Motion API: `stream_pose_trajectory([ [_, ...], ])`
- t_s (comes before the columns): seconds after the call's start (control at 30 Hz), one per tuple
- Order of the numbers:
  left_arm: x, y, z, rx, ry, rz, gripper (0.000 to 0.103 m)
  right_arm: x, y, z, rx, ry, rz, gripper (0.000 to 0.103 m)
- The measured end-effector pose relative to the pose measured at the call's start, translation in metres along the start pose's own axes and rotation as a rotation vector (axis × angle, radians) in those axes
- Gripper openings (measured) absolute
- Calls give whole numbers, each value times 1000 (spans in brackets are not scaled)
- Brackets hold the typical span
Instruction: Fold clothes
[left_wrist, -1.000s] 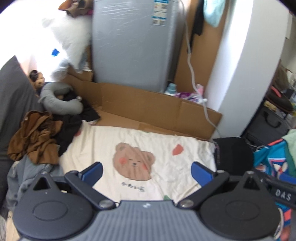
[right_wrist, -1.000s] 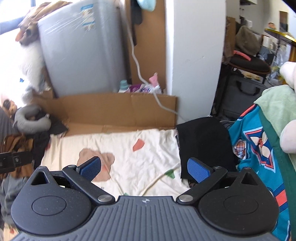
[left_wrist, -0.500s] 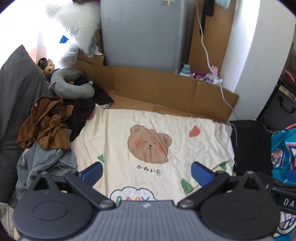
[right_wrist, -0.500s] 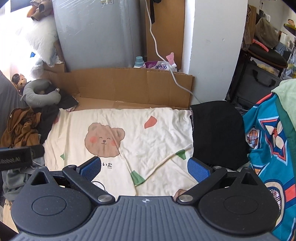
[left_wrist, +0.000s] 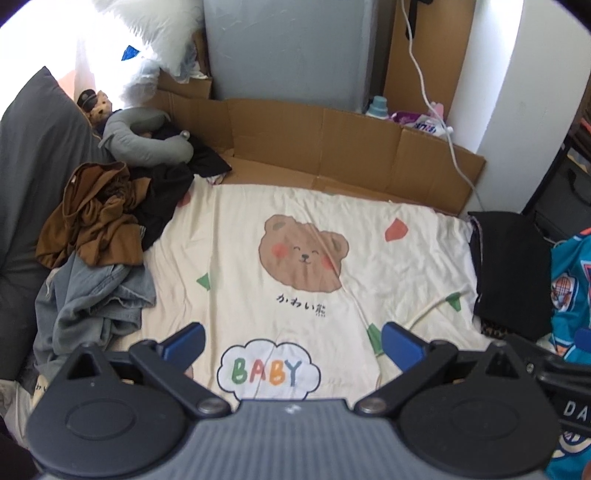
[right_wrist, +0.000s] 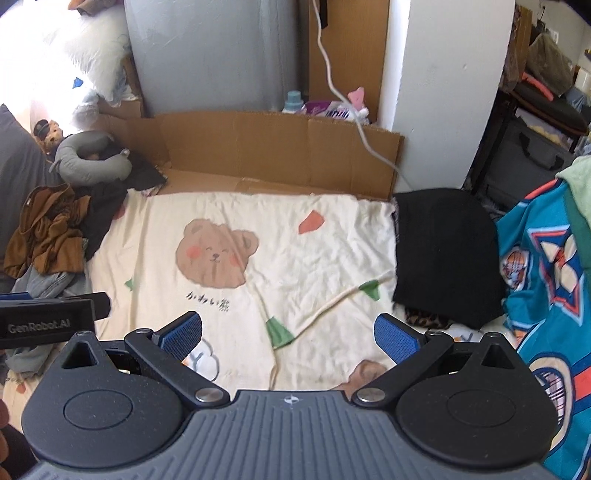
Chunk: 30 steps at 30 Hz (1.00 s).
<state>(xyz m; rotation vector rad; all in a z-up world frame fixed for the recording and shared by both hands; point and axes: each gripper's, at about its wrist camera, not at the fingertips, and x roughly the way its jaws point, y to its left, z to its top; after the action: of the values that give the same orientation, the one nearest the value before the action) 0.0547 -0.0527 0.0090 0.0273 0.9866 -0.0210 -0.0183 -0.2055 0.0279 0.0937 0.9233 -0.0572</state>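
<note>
Clothes: one heap at left edge of cream bear-print sheet (left_wrist: 303, 258); brown garment (left_wrist: 92, 218) atop denim piece (left_wrist: 92, 302), black garment (left_wrist: 162, 199) beside, crumpled, no clear axis; one folded black item (right_wrist: 443, 254) at right, teal jersey (right_wrist: 535, 280) beyond; cardboard (left_wrist: 332, 147) behind; left gripper (left_wrist: 291, 341) and right gripper (right_wrist: 288, 332) both wide open, empty, above sheet.

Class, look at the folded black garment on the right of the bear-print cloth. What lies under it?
Under the black garment, a strip of leopard-print fabric peeks out at its near edge, lying on the bear-print cloth. How far that fabric extends beneath is covered.
</note>
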Motion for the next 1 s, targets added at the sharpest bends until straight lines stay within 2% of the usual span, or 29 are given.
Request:
stream_pose_trajectory([
  [1.0,14,8,-7,-8,48,20,103,-2,11,4,-28,-2,38,103],
])
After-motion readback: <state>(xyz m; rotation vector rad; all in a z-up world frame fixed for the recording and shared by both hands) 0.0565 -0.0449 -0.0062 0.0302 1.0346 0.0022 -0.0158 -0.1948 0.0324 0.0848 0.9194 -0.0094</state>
